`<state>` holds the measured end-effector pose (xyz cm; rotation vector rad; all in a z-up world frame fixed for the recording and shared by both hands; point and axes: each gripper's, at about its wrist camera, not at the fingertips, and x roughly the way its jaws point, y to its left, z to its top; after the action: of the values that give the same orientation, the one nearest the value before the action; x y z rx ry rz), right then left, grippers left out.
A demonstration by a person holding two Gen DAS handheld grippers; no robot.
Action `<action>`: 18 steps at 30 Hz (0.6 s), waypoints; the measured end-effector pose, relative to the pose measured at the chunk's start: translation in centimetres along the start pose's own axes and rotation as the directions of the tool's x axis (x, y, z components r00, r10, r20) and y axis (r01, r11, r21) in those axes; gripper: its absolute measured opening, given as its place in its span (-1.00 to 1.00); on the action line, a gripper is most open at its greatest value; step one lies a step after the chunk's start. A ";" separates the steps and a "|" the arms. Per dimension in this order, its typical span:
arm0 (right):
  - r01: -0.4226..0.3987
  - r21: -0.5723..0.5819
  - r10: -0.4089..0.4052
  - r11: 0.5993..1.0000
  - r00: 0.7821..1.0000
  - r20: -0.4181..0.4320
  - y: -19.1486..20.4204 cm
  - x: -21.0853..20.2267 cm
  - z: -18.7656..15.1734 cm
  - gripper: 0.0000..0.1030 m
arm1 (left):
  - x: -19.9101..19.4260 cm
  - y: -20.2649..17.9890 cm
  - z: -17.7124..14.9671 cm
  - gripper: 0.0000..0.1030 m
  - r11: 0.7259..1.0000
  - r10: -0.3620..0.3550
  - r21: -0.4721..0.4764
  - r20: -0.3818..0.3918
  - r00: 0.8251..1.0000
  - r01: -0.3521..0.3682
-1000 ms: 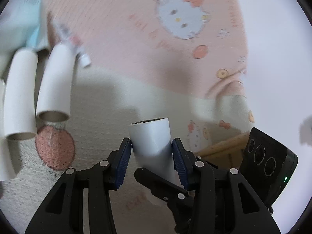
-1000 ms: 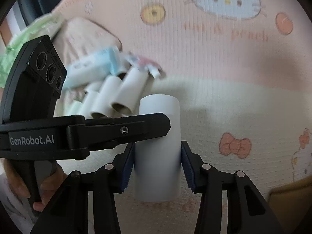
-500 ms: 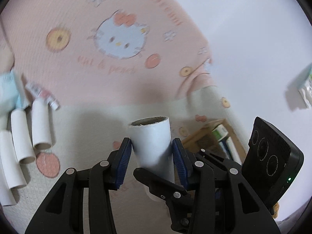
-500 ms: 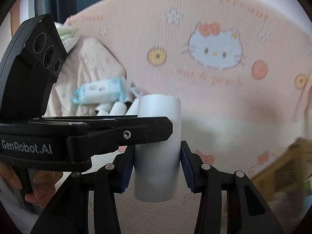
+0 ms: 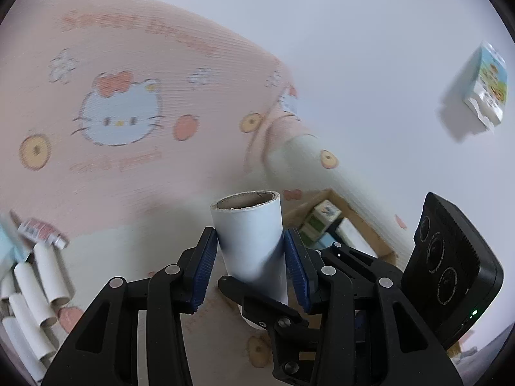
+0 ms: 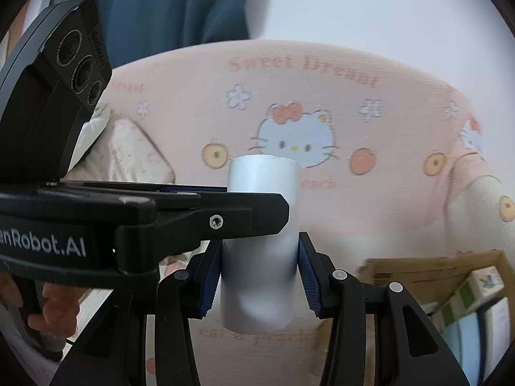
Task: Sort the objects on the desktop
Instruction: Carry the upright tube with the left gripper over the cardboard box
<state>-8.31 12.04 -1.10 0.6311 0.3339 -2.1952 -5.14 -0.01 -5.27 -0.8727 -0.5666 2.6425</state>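
A white cardboard tube (image 5: 246, 225) stands upright in the air above the pink cat-print blanket (image 5: 122, 160). My left gripper (image 5: 249, 241) is shut on it, blue pads pressing both sides. In the right wrist view the same tube (image 6: 262, 186) sits between the pads of my right gripper (image 6: 259, 247), which is shut on it lower down. The left gripper's finger (image 6: 225, 215) crosses the tube from the left. The right gripper's body (image 5: 450, 273) shows at the lower right of the left wrist view.
Several more white tubes (image 5: 35, 289) and a small pink tube (image 5: 40, 230) lie at the left on the blanket. A cardboard box (image 6: 428, 270) holding packets sits at the lower right. A printed pack (image 5: 486, 87) hangs on the white wall. A hand (image 6: 54, 308) grips the left handle.
Both grippers have risen together with the tube still held. The blanket and the loose tubes have dropped away, and the cardboard box and wall have come into view.
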 end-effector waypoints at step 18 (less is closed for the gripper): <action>0.278 -0.077 -0.275 0.957 0.960 0.058 -8.1 -7.2 0.6 -0.11 | 6.7 -11.6 5.6 -0.10 0.975 -0.197 0.072 -0.172 0.965 0.212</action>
<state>-10.77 21.52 3.48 0.5096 0.5137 -2.4435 -11.95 11.28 0.79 -0.9390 -0.4652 2.3653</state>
